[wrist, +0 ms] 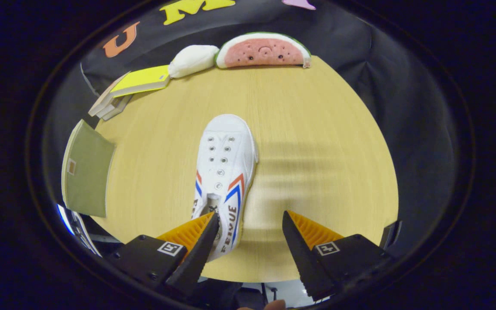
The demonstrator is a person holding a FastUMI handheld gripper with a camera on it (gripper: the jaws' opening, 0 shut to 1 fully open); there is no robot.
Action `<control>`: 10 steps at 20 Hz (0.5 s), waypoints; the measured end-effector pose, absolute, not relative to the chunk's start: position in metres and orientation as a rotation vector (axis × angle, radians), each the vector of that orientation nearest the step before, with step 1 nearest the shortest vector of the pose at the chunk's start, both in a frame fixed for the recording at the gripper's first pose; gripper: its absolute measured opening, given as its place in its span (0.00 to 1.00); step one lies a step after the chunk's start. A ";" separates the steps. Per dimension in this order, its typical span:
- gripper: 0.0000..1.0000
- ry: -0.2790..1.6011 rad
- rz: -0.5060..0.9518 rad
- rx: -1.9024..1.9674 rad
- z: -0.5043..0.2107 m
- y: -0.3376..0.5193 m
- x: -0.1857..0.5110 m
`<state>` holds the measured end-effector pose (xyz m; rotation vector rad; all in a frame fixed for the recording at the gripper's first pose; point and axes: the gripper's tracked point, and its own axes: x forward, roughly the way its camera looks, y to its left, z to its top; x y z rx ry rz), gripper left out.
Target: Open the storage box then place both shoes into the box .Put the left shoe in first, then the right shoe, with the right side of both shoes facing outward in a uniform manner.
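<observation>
A white canvas shoe (224, 172) with red and blue side stripes lies on the wooden table (317, 142), toe pointing away from me. My gripper (250, 224) hovers above its heel end, open. The left finger (196, 234) overlaps the shoe's heel opening, while the right finger (304, 234) is over bare table to the shoe's right. Nothing is pressed between the fingers. An olive green storage box (86, 176) sits at the table's left edge, to the left of the shoe.
At the far edge lie a watermelon-slice plush (263, 51) and a white plush (192, 60). A stack of books with a yellow cover (138, 82) rests at the far left corner. Bare wood spreads to the right of the shoe.
</observation>
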<state>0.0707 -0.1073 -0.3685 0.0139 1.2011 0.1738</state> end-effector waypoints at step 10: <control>0.54 1.351 0.317 0.154 -0.387 -0.080 0.082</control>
